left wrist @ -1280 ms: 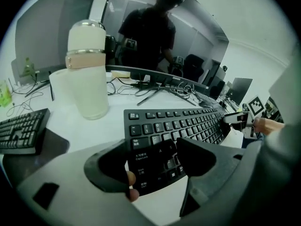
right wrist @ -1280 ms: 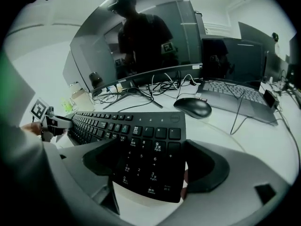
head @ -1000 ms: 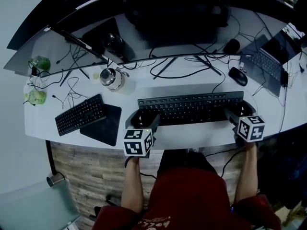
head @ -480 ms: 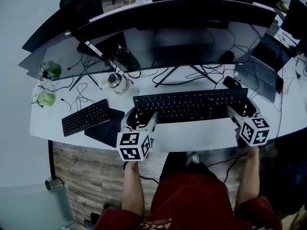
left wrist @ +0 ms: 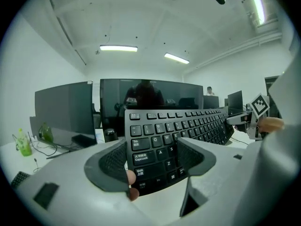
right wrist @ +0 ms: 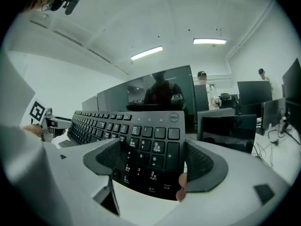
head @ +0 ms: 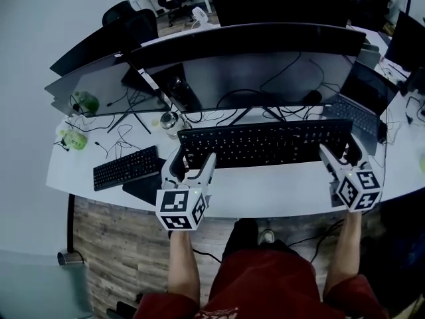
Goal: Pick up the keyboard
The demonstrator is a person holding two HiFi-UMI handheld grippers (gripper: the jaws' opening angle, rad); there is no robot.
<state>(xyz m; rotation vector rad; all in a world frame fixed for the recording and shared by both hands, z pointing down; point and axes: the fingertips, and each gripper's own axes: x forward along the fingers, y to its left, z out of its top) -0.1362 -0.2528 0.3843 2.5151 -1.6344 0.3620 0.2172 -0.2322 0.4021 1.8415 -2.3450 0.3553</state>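
Closest in the head view: person in a red top (head: 265,281), forearms reaching out to both grippers, wood-pattern floor (head: 119,244) below

Left gripper (head: 191,159), marker cube (head: 179,210) facing up, is clamped on the left end of the keyboard (head: 265,143). In the left gripper view (left wrist: 153,152) the Tab/Caps/Shift end of the keyboard (left wrist: 178,126) sits between the dark pads; the right-hand pad lies over the key face, the left-hand one at the board's left edge

Right gripper (head: 342,157), cube (head: 358,190), is clenched on the numpad end. In the right gripper view (right wrist: 150,157) the numpad of the keyboard (right wrist: 141,135) fills the gap, with one pad over the keys and one at the right edge

Each gripper view also catches the opposite gripper at the far end of the board

Keyboard is black, full size, held by both ends in front of the person, spanning between the grippers. It looks raised and tilted, key face towards the gripper cameras

White desk (head: 265,188) runs under it. On the left of the desk: small black keyboard (head: 126,167) partly on a dark mouse pad (head: 143,188), a shiny cup (head: 169,120) and loose cables

Behind that: wide curved monitor (head: 246,65), a second screen angled off to the left, two green bottles (head: 85,103) at the far left, open laptop (head: 362,105) on the right

Farthest: office chairs (head: 133,18) behind the desk row
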